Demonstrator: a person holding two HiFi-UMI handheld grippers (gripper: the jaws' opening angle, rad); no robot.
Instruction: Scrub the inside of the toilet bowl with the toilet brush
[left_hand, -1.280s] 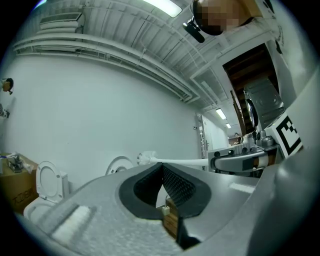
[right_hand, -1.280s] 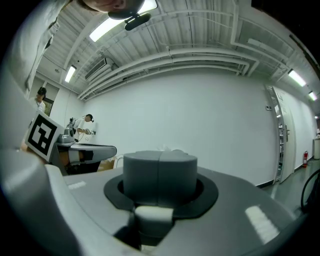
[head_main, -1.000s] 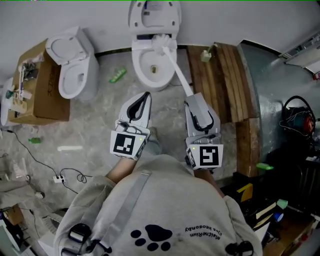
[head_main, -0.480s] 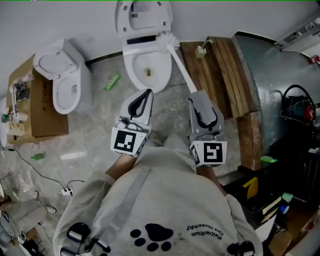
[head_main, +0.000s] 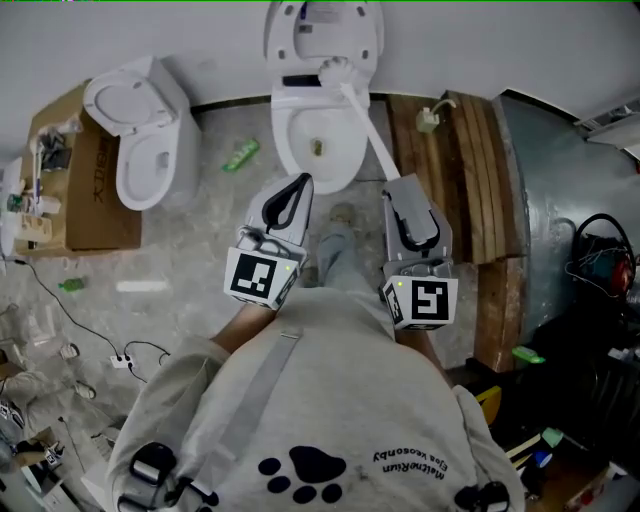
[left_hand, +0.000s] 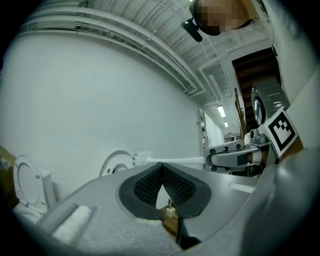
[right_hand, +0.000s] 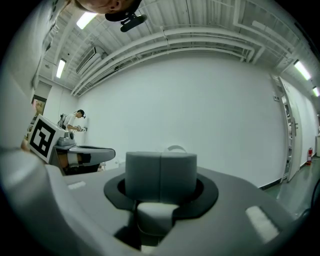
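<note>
The toilet brush has crept from over the bowl's back to the rim by the seat hinge, so scrubbing looks unfinished. The right gripper pinches its handle; the left gripper hangs pressed together, holding nothing. The toilet bowl shows only a brownish drain spot. 1 cardboard box holds clutter.

You've stepped in: your leg and foot have come forward between left gripper and right gripper. The left one has drawn up beside the toilet front, and the brush has edged toward the lid.
</note>
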